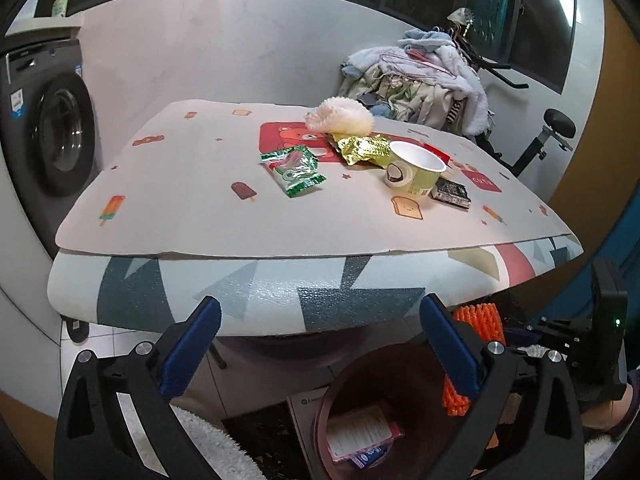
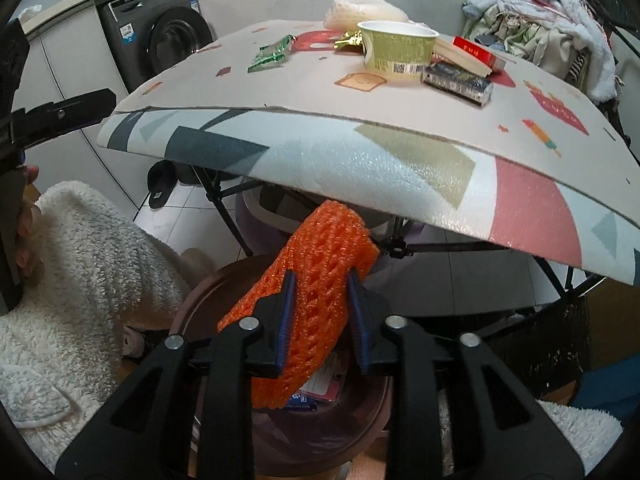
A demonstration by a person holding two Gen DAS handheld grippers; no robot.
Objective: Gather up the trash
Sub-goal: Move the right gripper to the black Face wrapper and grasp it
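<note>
Right gripper (image 2: 322, 316) – one orange foam net (image 2: 320, 272); one bin (image 2: 188, 312)

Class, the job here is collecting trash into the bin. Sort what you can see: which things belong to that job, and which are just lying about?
Part of the job:
- orange foam net, between the right gripper jaws
- brown bin
- green wrapper
- gold wrapper
- paper cup
- white foam net

Just lying about:
- washing machine
- clothes pile
- exercise bike

Black fingers (image 2: 276, 344), blue pads (image 1: 192, 348)
</note>
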